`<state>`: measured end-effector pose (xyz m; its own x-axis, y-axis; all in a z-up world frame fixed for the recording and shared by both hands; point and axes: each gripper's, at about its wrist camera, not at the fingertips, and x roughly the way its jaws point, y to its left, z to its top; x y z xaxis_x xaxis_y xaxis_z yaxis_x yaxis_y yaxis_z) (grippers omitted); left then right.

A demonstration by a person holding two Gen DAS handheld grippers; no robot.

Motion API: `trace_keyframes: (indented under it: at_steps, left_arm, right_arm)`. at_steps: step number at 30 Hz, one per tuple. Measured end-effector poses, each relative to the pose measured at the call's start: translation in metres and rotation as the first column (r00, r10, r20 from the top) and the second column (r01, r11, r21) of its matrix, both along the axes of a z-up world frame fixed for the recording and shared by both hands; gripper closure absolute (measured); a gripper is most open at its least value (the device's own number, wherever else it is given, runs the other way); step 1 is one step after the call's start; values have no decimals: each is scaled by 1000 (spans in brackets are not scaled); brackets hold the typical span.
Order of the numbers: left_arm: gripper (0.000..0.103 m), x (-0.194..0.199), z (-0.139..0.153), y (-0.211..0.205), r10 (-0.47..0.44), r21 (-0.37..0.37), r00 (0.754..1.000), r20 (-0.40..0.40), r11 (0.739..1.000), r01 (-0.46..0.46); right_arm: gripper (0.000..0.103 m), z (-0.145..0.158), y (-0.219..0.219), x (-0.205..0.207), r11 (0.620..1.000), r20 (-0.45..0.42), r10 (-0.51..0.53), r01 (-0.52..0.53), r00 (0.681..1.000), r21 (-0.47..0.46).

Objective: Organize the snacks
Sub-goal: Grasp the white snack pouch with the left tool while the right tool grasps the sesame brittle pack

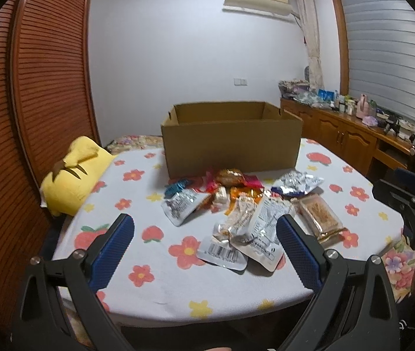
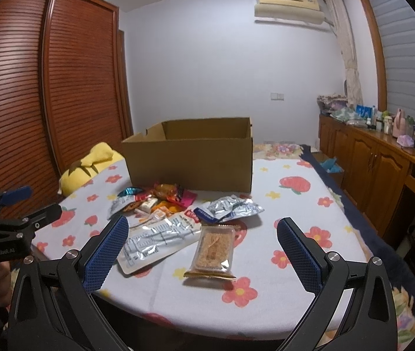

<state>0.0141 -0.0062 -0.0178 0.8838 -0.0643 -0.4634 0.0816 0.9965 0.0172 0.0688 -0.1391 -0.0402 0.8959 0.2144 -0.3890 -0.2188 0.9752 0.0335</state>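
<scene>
My left gripper (image 1: 206, 242) hangs low in the frame with its fingers spread wide, holding nothing; the snacks (image 1: 236, 210) lie just beyond its tips, mid-frame. My right gripper (image 2: 203, 245) is also parted, and a clear-wrapped cracker pack (image 2: 214, 251) sits between its fingers. Behind the pile, at centre, stands the open box (image 1: 230, 146) on the floral cloth (image 1: 154, 280).

**Snacks in front of the box**

A cardboard box (image 2: 189, 158) stands on the bed (image 2: 295, 234), a pile of snack packets (image 2: 160, 213) just before it. A pillow (image 1: 72, 175) lies left; a wardrobe (image 2: 61, 87) behind it, cabinets (image 2: 377, 169) right.
</scene>
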Motion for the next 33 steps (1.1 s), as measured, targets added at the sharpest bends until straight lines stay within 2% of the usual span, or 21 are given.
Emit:
trace_keyframes:
  at_steps: [7,17,21,28,31,32,33]
  left_arm:
    - [5,21,-17,-11,-72,15,996,-54,997,73]
    - [8,51,-30,-24,-174,26,975,-140,983,180]
    - [13,62,-35,-30,-208,31,962,-176,976,217]
    - [16,80,-42,-45,-289,42,929,-230,951,306]
    - [16,89,-44,-52,-335,24,906,-261,935,353]
    - [17,93,-44,-55,-347,22,897,-273,930,366]
    - [19,95,-44,-57,-353,23,893,-280,927,374]
  right_arm:
    - [0,-16,-5,27,999,-74,30,-32,997,-32]
    - [7,-39,-2,63,991,-196,107,-120,975,-54]
    - [16,-54,0,85,988,-277,131,-147,952,-39]
    - [25,-69,0,111,985,-359,148,-168,921,-25]
    - [28,-75,-2,118,986,-385,143,-167,912,-28]
    - [30,-76,-2,120,985,-393,145,-171,908,-33]
    - [37,-78,-2,121,984,-401,140,-173,905,-47]
